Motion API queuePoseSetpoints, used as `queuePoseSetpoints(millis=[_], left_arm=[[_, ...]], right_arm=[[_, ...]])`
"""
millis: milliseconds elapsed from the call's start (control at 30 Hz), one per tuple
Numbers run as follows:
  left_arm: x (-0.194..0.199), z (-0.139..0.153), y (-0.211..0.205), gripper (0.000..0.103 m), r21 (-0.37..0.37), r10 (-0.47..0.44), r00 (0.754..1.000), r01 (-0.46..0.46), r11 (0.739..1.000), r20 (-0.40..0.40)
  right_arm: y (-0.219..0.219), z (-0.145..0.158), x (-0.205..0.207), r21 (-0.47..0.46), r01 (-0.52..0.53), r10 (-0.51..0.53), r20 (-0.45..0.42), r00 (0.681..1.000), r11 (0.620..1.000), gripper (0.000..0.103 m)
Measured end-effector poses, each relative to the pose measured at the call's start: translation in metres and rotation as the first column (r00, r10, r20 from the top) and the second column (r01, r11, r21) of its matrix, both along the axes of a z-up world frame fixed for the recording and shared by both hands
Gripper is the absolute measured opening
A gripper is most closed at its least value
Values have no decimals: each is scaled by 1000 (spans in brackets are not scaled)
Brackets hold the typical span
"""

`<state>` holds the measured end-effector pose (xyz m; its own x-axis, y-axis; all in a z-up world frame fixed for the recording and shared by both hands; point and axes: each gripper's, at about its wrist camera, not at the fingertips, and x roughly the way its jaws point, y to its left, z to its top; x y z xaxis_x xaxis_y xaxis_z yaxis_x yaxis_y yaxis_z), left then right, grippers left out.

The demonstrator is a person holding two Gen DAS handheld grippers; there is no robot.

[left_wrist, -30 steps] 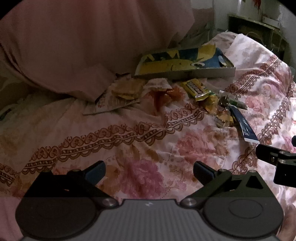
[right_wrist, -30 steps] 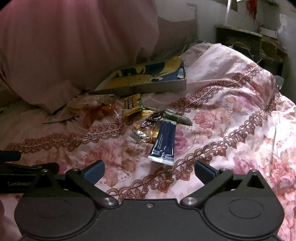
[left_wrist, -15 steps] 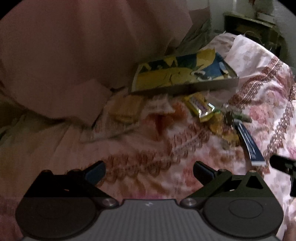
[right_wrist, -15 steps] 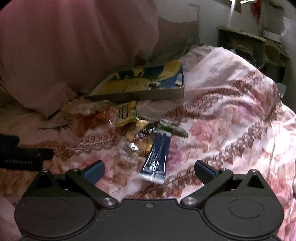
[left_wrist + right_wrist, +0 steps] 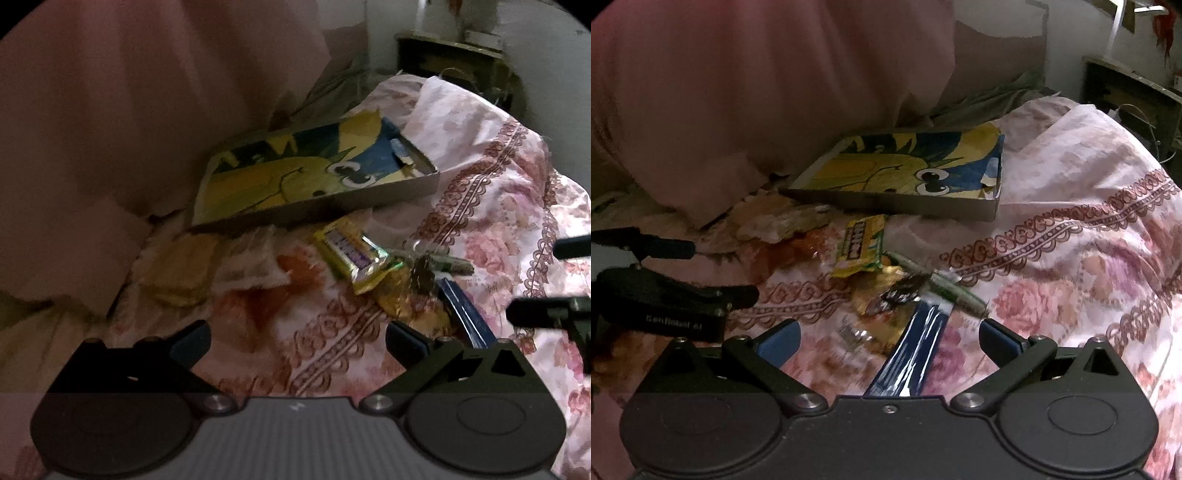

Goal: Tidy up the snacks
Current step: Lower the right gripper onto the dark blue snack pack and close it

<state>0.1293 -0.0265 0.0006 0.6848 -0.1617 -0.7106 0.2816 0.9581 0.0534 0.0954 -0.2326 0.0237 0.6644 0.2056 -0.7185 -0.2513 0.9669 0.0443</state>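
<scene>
Floral bedding (image 5: 491, 206) in pink and white, with brown scalloped bands, covered the bed, and a large pink pillow (image 5: 757, 96) stood at its far side against a dim wall. Against the pillow's foot lay a shallow cardboard box (image 5: 905, 201) lined with a yellow and blue cartoon print. Just in front of that box the snacks were scattered in a loose heap: a yellow-green candy bar (image 5: 860, 245), a crumpled gold wrapper (image 5: 882, 295) beside it, a thin green stick packet (image 5: 945, 286), a pale bag of biscuits (image 5: 184, 280) near the pillow, and an orange wrapper (image 5: 273, 295), blurred in the left view. A long dark blue sachet (image 5: 912, 354) lay nearest the right tongs (image 5: 888, 332), running straight up the gap between the two blue-padded fingers, its near end hidden under the tool's body; nothing touched it, and the right tongs were spread wide and empty. The left tongs (image 5: 297, 338) hovered likewise spread and holding nothing, above bare bedding just short of the orange wrapper, with the candy bar ahead and to their right. Each tool showed at the edge of the other's view, left tool by the biscuits, right tool beside the blue sachet.
</scene>
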Motion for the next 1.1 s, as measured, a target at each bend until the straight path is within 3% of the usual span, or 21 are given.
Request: queuePoseSetpoints(millis=[167,433,667,967,1100], left_arm=[[5,-12,-3,103,-53,-34,999,33,998,-15],[10,-22,-19,103,-57,-138,989,141,988,46],[20,-42,-37,103,-59,-250,968,251,966,35],[26,-51,-55,103,-76,-403,912,408,910,74],[30,-54,-62,102,-72,-461,884,466,882,81]], right_arm=[[-11,-10,22,0,58,-58,27,998,998,102],[-18,-32,47,9,60,-60,-35,998,998,102],[-34,-57,65,77,40,-29,-138,990,996,99],[-39,-77,77,117,63,-33,-241,970,991,92],[-47,-81,82,171,102,-51,-279,959,980,79]])
